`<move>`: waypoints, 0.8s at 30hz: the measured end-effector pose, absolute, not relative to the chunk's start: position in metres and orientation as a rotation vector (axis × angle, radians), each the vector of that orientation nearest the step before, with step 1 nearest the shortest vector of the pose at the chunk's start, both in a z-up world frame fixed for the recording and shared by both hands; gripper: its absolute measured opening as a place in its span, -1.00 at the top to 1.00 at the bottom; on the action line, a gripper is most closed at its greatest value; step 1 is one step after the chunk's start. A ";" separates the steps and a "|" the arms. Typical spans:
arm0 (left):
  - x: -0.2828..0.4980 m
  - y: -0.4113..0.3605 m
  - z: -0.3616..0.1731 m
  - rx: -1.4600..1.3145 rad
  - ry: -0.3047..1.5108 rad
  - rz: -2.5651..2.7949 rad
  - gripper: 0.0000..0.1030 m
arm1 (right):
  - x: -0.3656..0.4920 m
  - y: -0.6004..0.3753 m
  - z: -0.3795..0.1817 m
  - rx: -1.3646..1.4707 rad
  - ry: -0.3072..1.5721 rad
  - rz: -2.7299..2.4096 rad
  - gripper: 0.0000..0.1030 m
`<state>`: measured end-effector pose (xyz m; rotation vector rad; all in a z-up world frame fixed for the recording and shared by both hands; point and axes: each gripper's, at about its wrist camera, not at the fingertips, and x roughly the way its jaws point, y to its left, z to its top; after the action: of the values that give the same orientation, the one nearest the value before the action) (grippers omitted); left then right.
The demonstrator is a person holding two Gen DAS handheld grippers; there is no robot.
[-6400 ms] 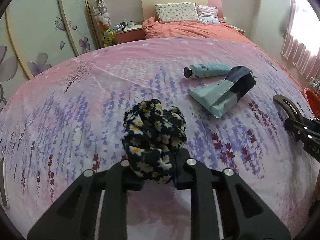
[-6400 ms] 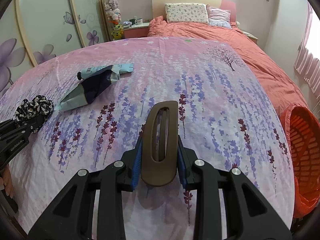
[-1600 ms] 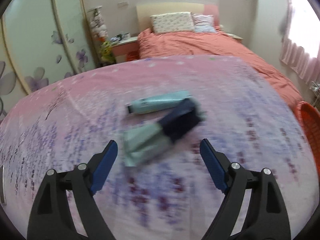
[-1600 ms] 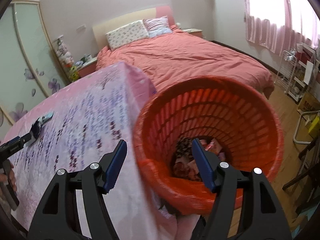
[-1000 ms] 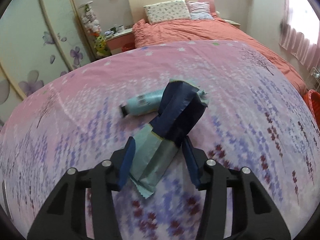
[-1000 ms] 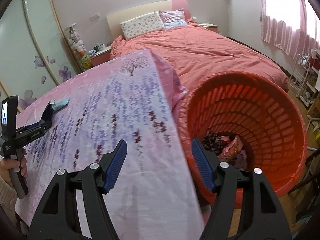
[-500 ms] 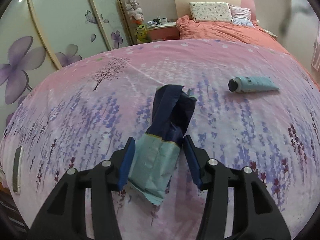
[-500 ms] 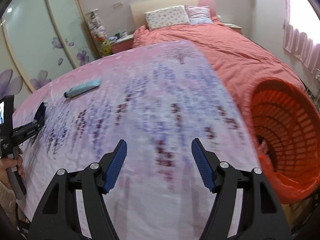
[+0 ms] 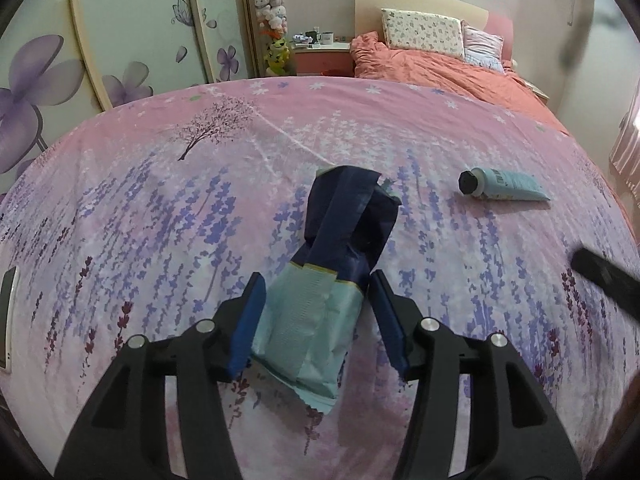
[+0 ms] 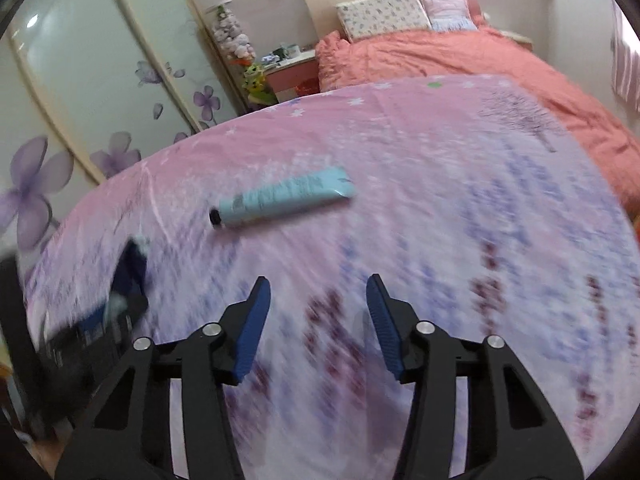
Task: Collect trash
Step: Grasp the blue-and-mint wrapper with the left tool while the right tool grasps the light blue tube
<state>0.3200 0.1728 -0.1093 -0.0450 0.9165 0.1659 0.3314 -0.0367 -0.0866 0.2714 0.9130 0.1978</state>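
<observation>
The left gripper [image 9: 316,320] held the wrapper [image 9: 320,280], jaws easing apart. The right gripper [image 10: 318,324] was empty, jaws closing; the tube [image 10: 280,198] lay at its eleven o'clock on the bedspread [image 10: 440,200].

The left gripper [image 9: 318,322] points steeply down at the pink bedspread [image 9: 160,208], its jaws opening, with the crumpled teal-and-navy wrapper [image 9: 324,280] between the blue pads [image 9: 246,326]. The right gripper [image 10: 318,320] also tilts down over the bedspread, its jaws closing with nothing between them; its tip shows blurred at the left wrist view's right edge.
</observation>
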 end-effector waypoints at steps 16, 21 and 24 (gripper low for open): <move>0.317 0.178 -0.111 -0.066 0.916 0.159 -0.06 | 0.412 0.016 -0.094 0.293 0.955 -0.053 -0.32; 0.317 0.179 -0.112 -0.067 0.916 0.159 -0.06 | 0.388 0.001 -0.095 0.187 0.936 0.050 0.07; 0.317 0.179 -0.112 -0.067 0.916 0.159 -0.06 | 0.367 -0.023 -0.094 0.153 0.942 0.103 0.22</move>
<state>0.3173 0.1791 -0.1115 -0.0667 0.9157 0.1589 0.3668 -0.0226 -0.0942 0.1534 0.9425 0.1032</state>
